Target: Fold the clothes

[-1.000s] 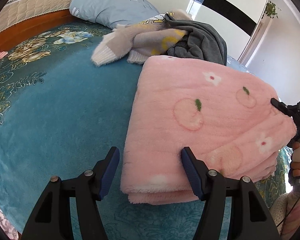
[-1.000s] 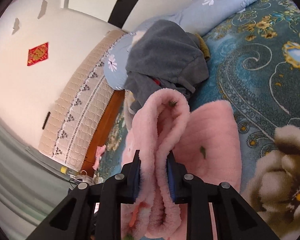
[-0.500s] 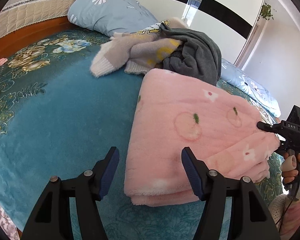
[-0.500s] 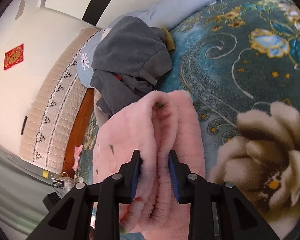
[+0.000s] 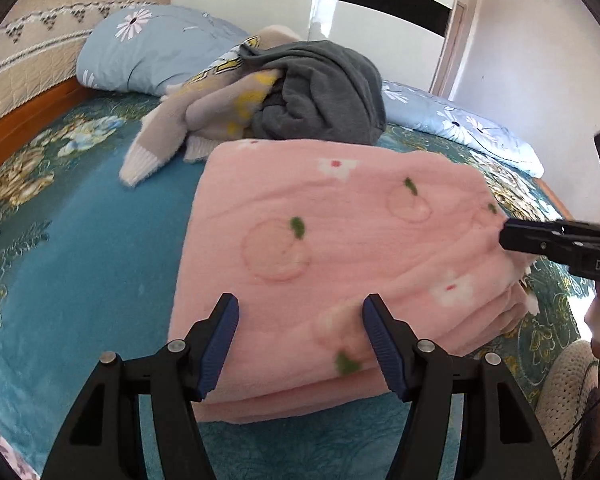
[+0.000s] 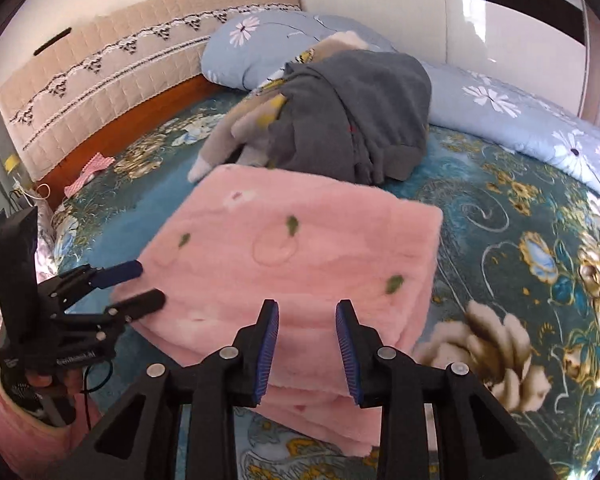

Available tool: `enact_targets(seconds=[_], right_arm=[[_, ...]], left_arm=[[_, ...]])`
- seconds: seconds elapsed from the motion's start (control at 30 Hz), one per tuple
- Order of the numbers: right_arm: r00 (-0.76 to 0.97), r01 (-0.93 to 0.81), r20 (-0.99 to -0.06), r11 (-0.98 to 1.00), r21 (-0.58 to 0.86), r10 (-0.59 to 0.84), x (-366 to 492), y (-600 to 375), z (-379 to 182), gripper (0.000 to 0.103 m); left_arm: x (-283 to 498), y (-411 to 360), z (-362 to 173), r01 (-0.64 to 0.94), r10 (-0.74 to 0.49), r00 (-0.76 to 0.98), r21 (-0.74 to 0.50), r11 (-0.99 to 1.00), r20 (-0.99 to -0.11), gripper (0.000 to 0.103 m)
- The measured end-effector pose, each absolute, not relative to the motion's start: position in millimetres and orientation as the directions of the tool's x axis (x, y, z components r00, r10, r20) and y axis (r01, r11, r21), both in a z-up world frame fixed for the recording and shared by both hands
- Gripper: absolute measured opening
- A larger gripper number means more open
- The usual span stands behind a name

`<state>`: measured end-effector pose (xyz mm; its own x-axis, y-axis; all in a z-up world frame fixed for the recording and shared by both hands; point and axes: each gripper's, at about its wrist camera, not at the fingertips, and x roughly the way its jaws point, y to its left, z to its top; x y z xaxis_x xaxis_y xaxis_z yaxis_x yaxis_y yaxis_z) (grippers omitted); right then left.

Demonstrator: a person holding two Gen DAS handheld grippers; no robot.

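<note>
Both grippers, the left gripper and the right gripper, stand spread apart and empty over the folded pink garment on the teal floral bedspread, with gray clothes, blue pillows and a quilted headboard beyond.

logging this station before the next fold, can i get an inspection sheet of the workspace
surface: teal floral plush bedspread, smooth where bare.
job's things: pink fleece garment with peach print, folded into a flat layered stack.
clutter: grey sweatshirt heaped on a beige and yellow knit garment behind the stack; blue daisy pillow; small pink cloth by the headboard.
grippers: left gripper open over the stack's near edge; right gripper open, holding nothing.
cables: thin black cable under the left handle.
surroundings: quilted beige headboard, white and black wardrobe.
</note>
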<state>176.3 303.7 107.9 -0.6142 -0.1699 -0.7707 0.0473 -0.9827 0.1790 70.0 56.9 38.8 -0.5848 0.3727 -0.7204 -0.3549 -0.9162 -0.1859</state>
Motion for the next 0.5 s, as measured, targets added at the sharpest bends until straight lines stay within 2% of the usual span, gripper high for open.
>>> enact_targets(seconds=[0.07, 0.3, 0.5], right_arm=[[-0.590, 0.029, -0.781, -0.973, 0.231, -0.203, 183, 314, 96, 0.033], [-0.593, -0.007, -0.789, -0.979, 0.205, -0.161, 192, 312, 101, 0.033], [-0.561, -0.040, -0.805, -0.965, 0.261, -0.194, 175, 311, 77, 0.033]], left_arm=[[70, 55, 36, -0.351, 0.377, -0.579, -0.196, -0.916, -0.722, 0.066], [68, 50, 27, -0.339, 0.396, -0.558, -0.235, -0.911, -0.729, 0.066], [67, 47, 20, -0.337, 0.416, -0.539, -0.265, -0.903, -0.732, 0.067]])
